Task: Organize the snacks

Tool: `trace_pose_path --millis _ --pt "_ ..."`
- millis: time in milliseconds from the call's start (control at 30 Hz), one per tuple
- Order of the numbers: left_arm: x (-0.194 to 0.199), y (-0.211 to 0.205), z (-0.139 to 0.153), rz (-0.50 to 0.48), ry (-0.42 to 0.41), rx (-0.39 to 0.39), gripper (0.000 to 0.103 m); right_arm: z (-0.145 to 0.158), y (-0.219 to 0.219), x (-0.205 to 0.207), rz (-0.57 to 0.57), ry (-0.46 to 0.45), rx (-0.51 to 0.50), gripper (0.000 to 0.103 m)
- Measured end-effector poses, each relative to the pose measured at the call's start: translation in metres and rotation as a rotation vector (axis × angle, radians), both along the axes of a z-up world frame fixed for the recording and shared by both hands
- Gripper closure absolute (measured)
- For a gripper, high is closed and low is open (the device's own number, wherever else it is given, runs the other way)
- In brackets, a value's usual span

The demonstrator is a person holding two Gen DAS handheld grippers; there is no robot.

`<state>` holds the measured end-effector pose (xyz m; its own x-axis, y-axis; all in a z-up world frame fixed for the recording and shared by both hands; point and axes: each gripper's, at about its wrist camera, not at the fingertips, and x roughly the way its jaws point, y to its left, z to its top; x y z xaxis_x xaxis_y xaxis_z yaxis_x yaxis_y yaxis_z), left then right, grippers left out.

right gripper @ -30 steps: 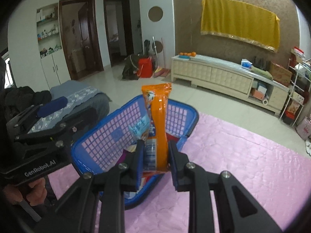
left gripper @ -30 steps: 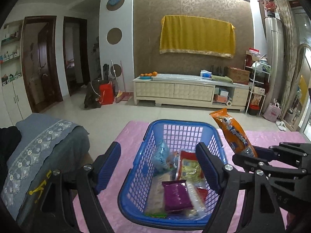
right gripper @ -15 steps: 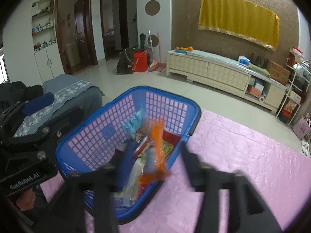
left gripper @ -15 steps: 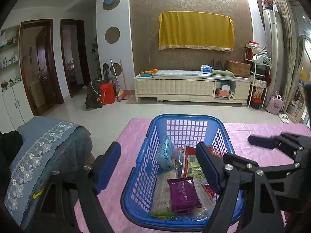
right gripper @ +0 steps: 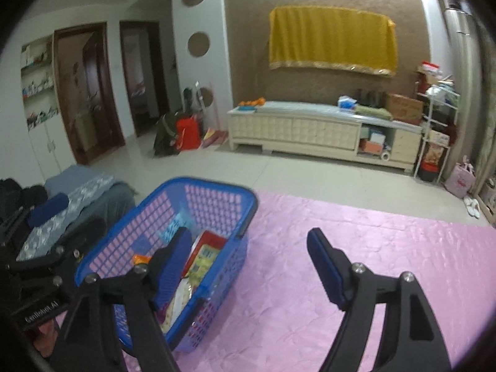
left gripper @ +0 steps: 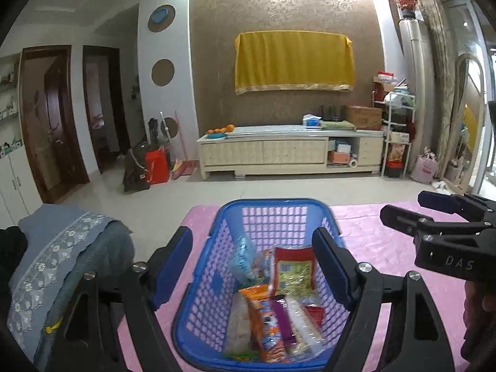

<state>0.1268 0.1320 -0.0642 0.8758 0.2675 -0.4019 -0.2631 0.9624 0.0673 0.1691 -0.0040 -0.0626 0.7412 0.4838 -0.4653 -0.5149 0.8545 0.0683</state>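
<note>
The orange snack packet (left gripper: 263, 325) is lying inside the blue basket (left gripper: 198, 282) on the pink cloth (right gripper: 341, 248). Nothing is being held by the wide-open left gripper (left gripper: 251, 266) or right gripper (right gripper: 248, 266).

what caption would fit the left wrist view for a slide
Open left gripper hovers over a blue basket of snack packets, orange packet on top, with the open right gripper alongside above the pink mat.

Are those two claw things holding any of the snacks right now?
No. The left gripper and right gripper are both open and empty; the orange snack pack lies in the blue basket.
</note>
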Motion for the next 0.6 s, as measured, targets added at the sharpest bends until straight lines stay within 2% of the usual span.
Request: trace_pose_path --millis 133,233,300,367,500,600 --pt "-0.004 -0.004 0.008 -0.028 -0.029 -0.026 0.025 0.012 -0.019 -0.01 -0.044 -0.045 0.018 0.017" --pt "-0.009 -0.011 0.013 -0.055 -0.049 -0.038 0.025 0.02 -0.032 -0.019 -0.068 -0.077 -0.008 0.01" --pt "-0.011 -0.016 0.016 -0.076 -0.051 -0.049 0.019 0.02 -0.04 -0.023 -0.084 -0.081 -0.017 0.006" --pt "-0.012 -0.02 0.018 -0.091 -0.049 -0.067 0.019 0.021 -0.052 -0.029 -0.108 -0.079 -0.021 0.0" --pt "-0.018 -0.028 0.024 -0.128 -0.052 -0.117 0.014 0.017 -0.067 -0.04 -0.117 -0.083 -0.056 0.0" --pt "-0.02 -0.037 0.029 -0.151 -0.03 -0.148 0.012 0.018 -0.078 -0.043 -0.13 -0.028 -0.088 0.0"
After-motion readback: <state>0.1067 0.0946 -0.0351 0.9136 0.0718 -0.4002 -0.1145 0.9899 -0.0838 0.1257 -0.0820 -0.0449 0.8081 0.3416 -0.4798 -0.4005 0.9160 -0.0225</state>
